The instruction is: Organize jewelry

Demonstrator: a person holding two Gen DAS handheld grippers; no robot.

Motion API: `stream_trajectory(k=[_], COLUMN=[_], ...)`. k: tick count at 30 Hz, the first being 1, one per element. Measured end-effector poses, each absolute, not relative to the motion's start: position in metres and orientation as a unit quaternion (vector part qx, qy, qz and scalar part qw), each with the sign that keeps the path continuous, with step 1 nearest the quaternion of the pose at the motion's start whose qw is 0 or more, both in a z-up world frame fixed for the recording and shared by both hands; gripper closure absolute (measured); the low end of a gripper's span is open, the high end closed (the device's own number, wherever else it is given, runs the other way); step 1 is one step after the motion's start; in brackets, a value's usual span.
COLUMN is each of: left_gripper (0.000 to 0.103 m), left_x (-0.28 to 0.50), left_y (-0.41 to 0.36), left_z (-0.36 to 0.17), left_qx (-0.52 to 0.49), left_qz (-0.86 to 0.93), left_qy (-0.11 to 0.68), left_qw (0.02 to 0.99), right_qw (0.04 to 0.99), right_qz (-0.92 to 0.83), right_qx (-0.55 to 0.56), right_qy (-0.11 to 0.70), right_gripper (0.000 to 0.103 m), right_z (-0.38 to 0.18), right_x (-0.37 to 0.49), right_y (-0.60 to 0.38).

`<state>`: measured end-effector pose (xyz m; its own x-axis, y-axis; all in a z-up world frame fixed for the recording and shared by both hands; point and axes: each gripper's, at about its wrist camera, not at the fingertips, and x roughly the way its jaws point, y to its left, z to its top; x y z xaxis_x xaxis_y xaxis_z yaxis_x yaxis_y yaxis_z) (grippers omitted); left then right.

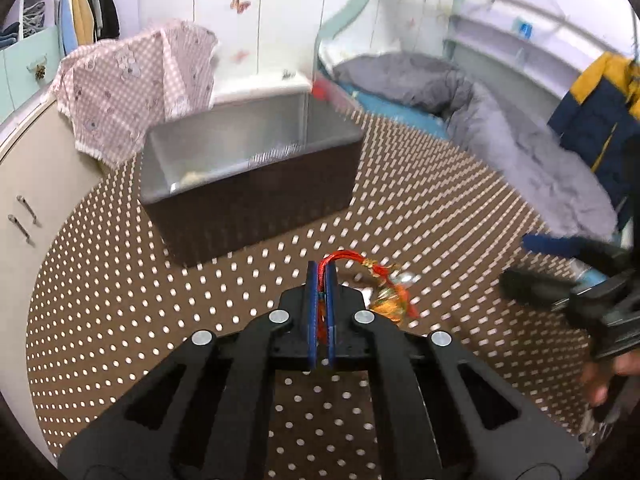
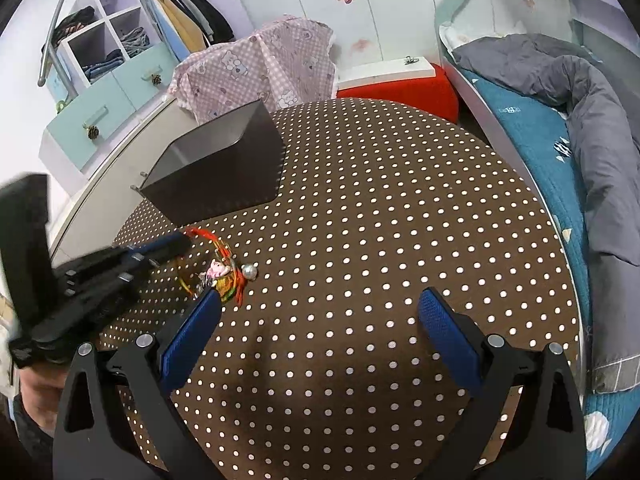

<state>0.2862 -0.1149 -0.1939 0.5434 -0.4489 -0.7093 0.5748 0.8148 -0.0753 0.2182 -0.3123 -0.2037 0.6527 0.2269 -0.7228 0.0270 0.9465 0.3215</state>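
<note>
A charm on a red cord (image 1: 390, 302) (image 2: 224, 276), with gold, orange and pink bits and a small silver bell, lies on the brown dotted tablecloth (image 1: 120, 300) (image 2: 380, 220). My left gripper (image 1: 324, 269) (image 2: 182, 243) is shut on the red cord's loop, low over the cloth. A dark open box (image 1: 248, 176) (image 2: 216, 172) stands just beyond it, with something small and pale on its floor. My right gripper (image 2: 320, 300) stands open with nothing between its blue pads, its left pad close to the charm. In the left wrist view it is blurred at the right (image 1: 516, 260).
A pink bear-print cloth (image 1: 132, 84) (image 2: 264, 64) drapes over a cabinet behind the box. A bed with a grey duvet (image 1: 520, 140) (image 2: 580, 92) runs along the table's right side. A red stool (image 2: 400, 92) sits behind the table. A hand (image 1: 608, 376) holds the right gripper.
</note>
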Motion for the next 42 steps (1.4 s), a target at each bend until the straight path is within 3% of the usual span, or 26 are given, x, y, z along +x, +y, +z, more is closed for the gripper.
stream_trajectory(k=[9,18,23,31,37,42], left_gripper=[0.100,0.100,0.100,0.098,0.098,0.098], left_x=[0.256,0.266,0.270,0.269,0.276,0.279], left_y=[-0.088,-0.042,-0.030,-0.022,-0.031,-0.039], left_z=[-0.150,-0.183,-0.208,-0.212,-0.218,-0.219], left_qx=[0.054,0.019,0.003,-0.008,0.006,0.022], left_qz=[-0.308,-0.238,-0.211,-0.217,-0.214,-0.213], left_qy=[0.311,0.363,0.396,0.400,0.414,0.417], left_qw=[0.898,0.901,0.894,0.891,0.885,0.883], right_qw=[0.895,0.896,0.884,0.889,0.891,0.891], right_qz=[0.073,0.132,0.166,0.157,0.166,0.163], right_qx=[0.136,0.091,0.045,0.028,0.034,0.028], right_qy=[0.420,0.415,0.434,0.429,0.420,0.422], right_gripper=[0.008,0.009,0.040,0.054,0.071,0.073], right_z=[-0.206,-0.205,-0.215,-0.217,-0.214,-0.214], right_x=[0.222,0.228,0.249,0.258,0.255,0.258], right_y=[-0.291,-0.250,-0.215,-0.212,-0.207,-0.207])
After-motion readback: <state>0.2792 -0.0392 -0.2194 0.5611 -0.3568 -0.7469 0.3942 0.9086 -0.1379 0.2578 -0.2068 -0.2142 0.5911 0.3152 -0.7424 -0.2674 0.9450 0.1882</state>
